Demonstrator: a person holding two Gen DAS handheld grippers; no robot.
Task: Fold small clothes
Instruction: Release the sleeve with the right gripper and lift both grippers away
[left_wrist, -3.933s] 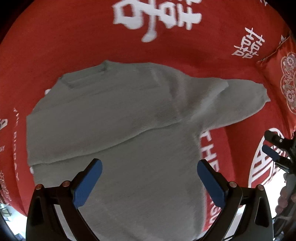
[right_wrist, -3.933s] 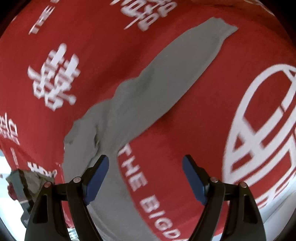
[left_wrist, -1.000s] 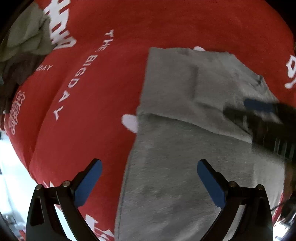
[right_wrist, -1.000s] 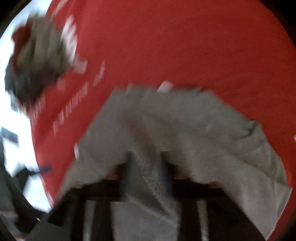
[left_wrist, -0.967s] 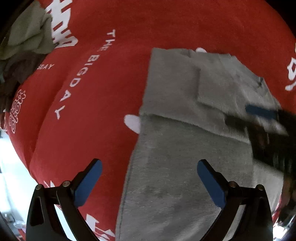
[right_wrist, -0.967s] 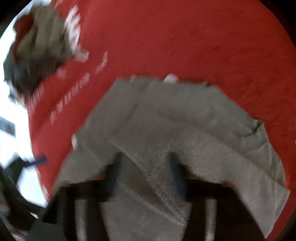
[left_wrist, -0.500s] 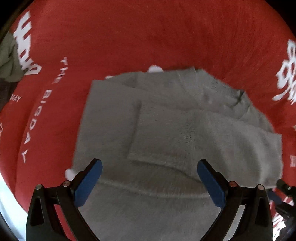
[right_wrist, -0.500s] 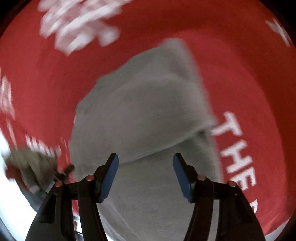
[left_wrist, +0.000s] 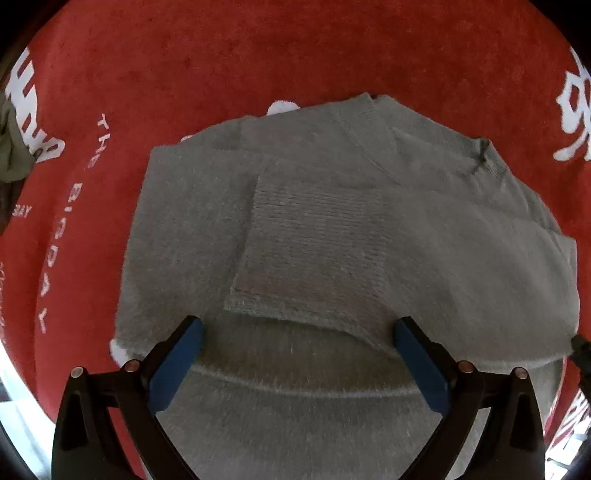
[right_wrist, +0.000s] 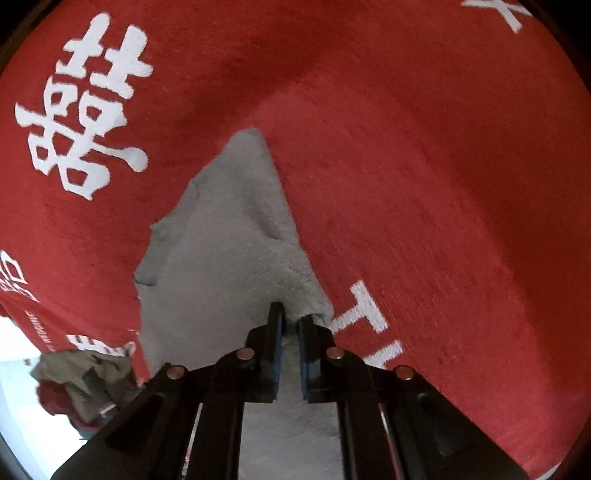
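A small grey knit sweater lies on a red cloth with white lettering. Both sleeves are folded in across its body, the ribbed cuff on top near the middle. My left gripper is open and empty, hovering over the sweater's lower part. In the right wrist view the sweater runs away from me as a grey wedge. My right gripper is shut on the sweater's right edge, pinching a fold of the knit between its blue pads. A bit of the right gripper shows at the left wrist view's right edge.
A heap of other clothes lies at the cloth's edge, seen at the far left and at the lower left of the right wrist view. The red cloth spreads widely around the sweater. A pale floor shows beyond its edge.
The right gripper has gone from open above the sweater to shut on its right edge. The left gripper has stayed open and drawn a little closer over the sweater.
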